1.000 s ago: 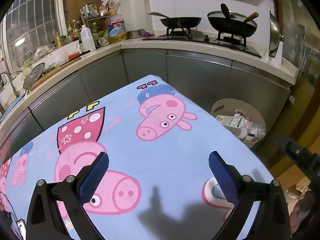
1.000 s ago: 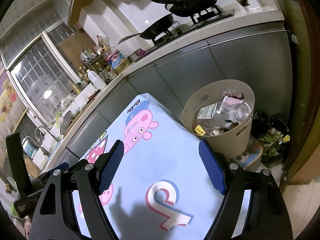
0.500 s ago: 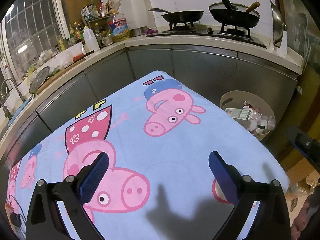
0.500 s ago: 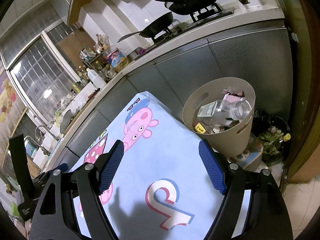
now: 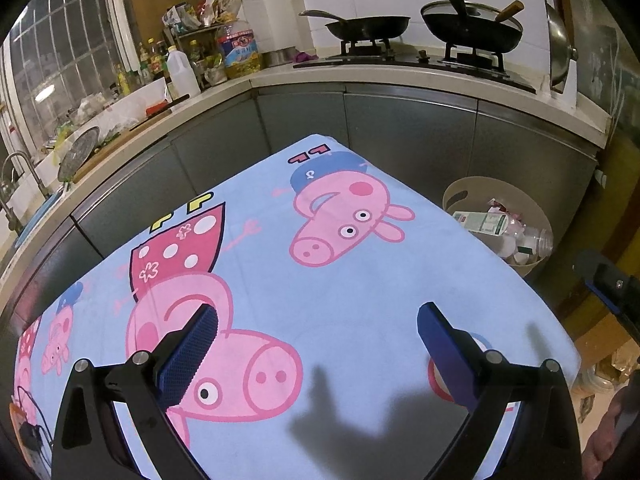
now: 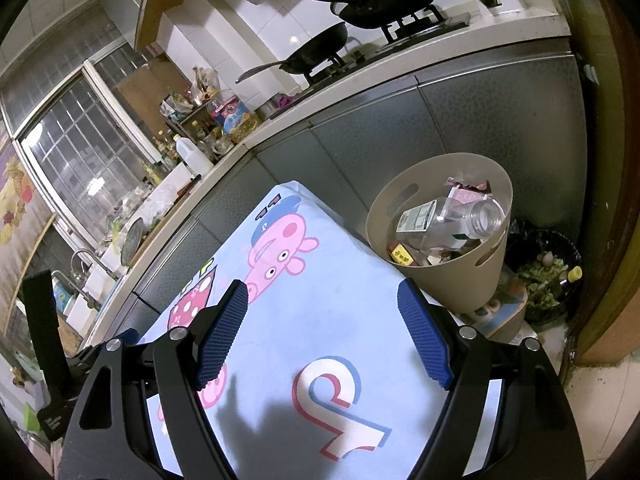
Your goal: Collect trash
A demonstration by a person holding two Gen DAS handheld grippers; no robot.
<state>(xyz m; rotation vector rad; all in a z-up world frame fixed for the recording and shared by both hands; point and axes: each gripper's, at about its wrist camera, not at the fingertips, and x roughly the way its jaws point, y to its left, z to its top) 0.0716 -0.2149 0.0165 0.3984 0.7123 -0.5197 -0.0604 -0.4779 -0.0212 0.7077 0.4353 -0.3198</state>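
A beige trash bin (image 6: 480, 280) stands on the floor past the table's far right corner; it also shows in the left wrist view (image 5: 468, 194). It holds a clear plastic bottle (image 6: 452, 220), cartons and wrappers. My left gripper (image 5: 318, 318) is open and empty above the blue cartoon-pig tablecloth (image 5: 360, 280). My right gripper (image 6: 322, 294) is open and empty above the cloth's right end (image 6: 320, 320), short of the bin. No loose trash shows on the cloth.
A kitchen counter (image 5: 400, 76) with grey cabinets wraps behind the table, carrying pans on a stove (image 5: 400, 60), bottles and a sink. A dark bin of food scraps (image 6: 544, 276) sits on the floor right of the beige bin.
The left gripper has pulled back and tilted slightly, so more of the tablecloth shows. The right gripper has hardly moved. Both stay open.
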